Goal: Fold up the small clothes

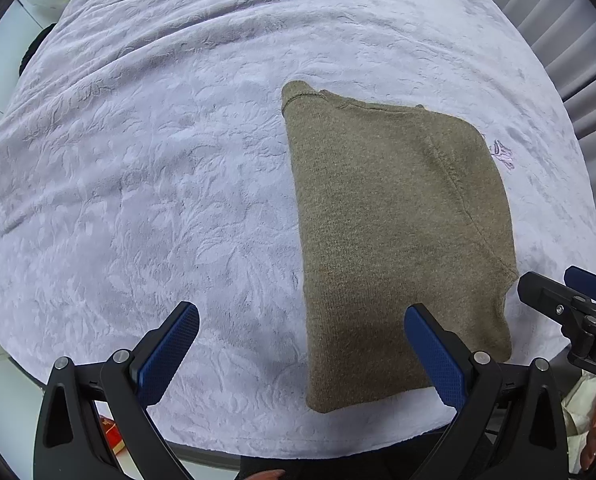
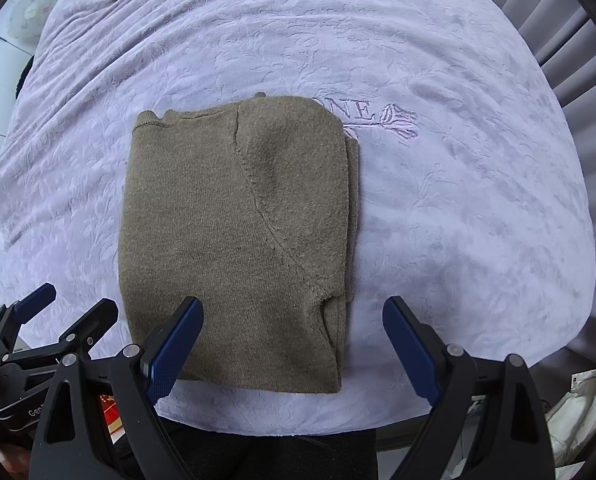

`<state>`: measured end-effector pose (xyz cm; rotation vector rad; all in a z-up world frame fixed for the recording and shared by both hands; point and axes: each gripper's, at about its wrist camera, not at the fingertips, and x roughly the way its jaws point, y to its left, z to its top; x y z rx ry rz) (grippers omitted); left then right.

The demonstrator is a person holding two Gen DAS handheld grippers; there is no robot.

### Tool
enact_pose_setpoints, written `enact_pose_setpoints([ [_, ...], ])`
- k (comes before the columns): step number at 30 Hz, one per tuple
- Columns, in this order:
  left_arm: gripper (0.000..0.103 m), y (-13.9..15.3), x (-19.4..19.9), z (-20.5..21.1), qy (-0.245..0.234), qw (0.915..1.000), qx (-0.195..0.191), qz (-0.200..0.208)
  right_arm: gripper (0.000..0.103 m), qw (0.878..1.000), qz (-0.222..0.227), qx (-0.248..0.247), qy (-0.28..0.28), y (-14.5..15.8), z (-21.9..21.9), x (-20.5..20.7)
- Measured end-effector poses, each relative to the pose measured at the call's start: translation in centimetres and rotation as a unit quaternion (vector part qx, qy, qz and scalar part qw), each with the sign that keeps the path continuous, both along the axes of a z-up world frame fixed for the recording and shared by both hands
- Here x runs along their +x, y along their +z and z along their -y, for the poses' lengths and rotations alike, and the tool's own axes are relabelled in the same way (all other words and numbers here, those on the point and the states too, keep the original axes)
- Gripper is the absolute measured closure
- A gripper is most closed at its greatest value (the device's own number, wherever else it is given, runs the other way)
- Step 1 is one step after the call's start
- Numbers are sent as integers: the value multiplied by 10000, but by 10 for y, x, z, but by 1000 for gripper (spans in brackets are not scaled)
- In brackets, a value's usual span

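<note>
Olive sweater (image 2: 238,240) lies folded on bed (image 2: 458,200). Judged soft, limp, light; best pinched at near hem corners. Left gripper (image 1: 301,354) and right gripper (image 2: 293,348) fingers held wide apart, nothing gripped.

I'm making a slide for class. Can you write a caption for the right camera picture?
A folded brown sweater lies on a purple blanket, with the open right gripper just above its near edge.

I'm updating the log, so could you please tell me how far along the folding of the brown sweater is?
The brown sweater already lies as a compact rectangle on the lavender blanket. Nothing is in hand: the left hand-held gripper and right hand-held gripper are both open. At most a final fold looks left.
</note>
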<state>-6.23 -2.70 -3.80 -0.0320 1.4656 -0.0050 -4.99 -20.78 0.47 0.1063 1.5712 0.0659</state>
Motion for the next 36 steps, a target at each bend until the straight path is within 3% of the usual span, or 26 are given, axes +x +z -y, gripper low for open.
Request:
enact_pose_setpoints([
  [36, 0, 3, -2, 0, -5, 9998, 161, 119, 10, 10000, -8, -18, -39, -1, -2, -7],
])
